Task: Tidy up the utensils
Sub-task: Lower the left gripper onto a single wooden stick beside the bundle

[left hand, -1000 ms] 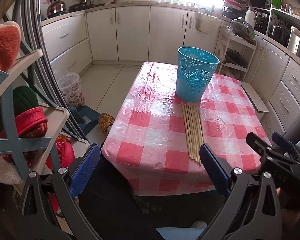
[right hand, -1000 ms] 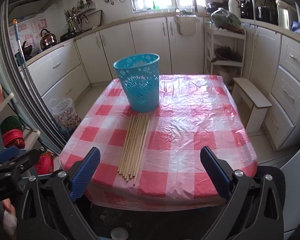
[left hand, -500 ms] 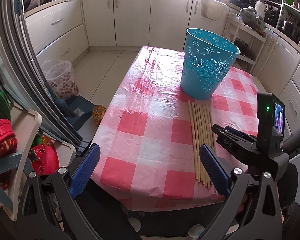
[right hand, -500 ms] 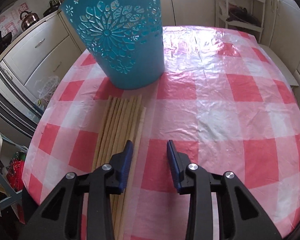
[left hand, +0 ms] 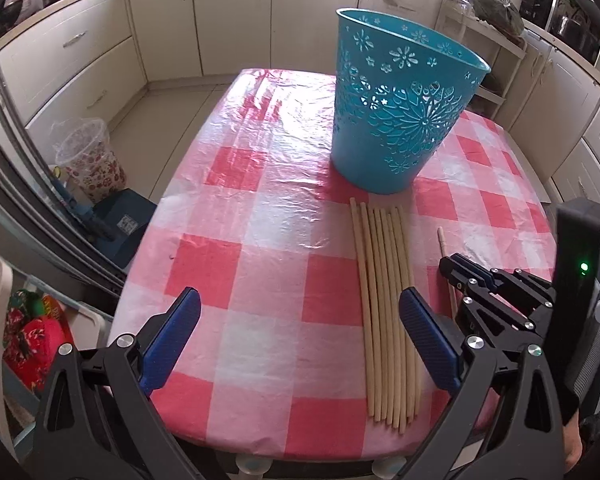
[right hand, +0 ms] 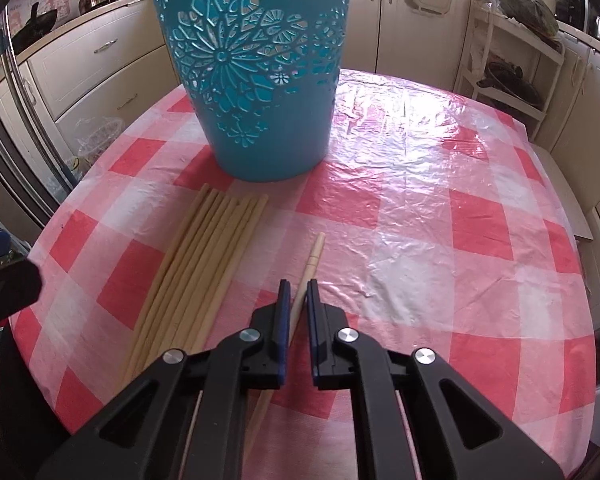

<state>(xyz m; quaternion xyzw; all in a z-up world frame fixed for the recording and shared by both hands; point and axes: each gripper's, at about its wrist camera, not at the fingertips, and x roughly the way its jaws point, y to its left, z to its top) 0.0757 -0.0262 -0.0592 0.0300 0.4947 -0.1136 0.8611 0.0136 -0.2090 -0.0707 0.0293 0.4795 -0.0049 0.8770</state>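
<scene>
Left tool: wide open, empty, over near bench edge.
Right tool: just closed, clamping single chopstick.
Chopstick bundle: flat, near edge, beside single chopstick.
Blue basket: upright, mid-bench, beyond bundle.

We count one blue basket standing on the one checked tablecloth; just in front of the basket lie seven chopsticks in a row, plus one single chopstick apart to their right, making eight in all
</scene>
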